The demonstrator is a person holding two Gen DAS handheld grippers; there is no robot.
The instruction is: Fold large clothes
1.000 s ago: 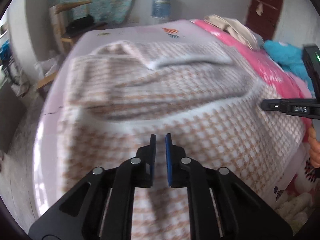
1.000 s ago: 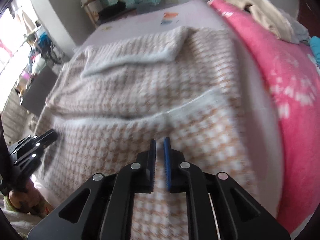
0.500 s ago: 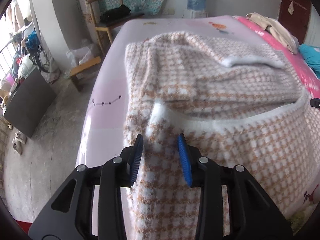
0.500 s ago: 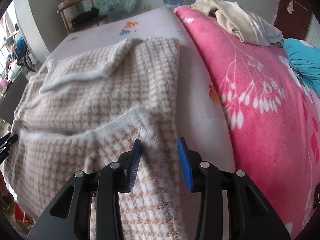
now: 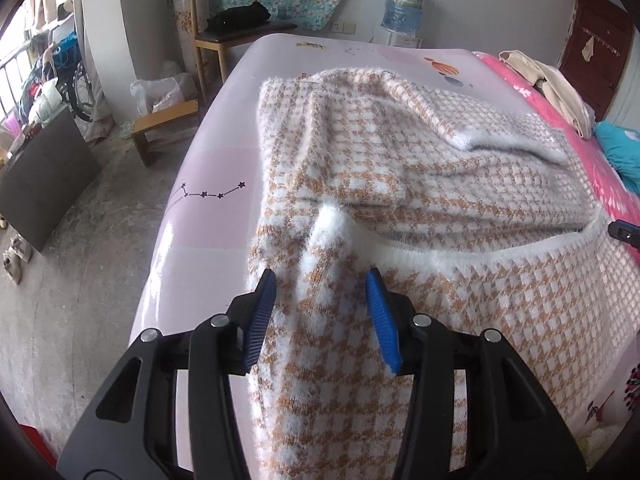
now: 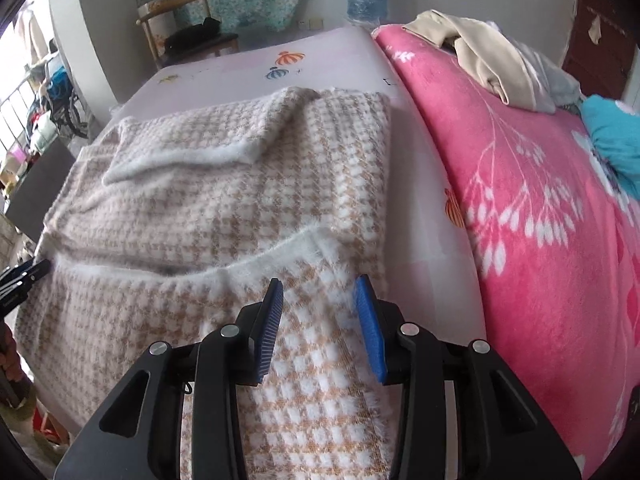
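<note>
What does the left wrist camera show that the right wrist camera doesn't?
Only the left wrist view shows the star drawing on the sheet and the wooden stool on the floor. Only the right wrist view shows the white flower print on the pink blanket. Both show the checked sweater, the chair and the water jug.

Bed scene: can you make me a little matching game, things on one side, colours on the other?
Things:
1. checked sweater
2. blanket
3. chair
4. left claw's pads

Colours:
A. pink with white flowers
B. blue
C. tan and white
D. light wood with a dark seat

Pairs: 1-C, 2-A, 3-D, 4-B
</note>
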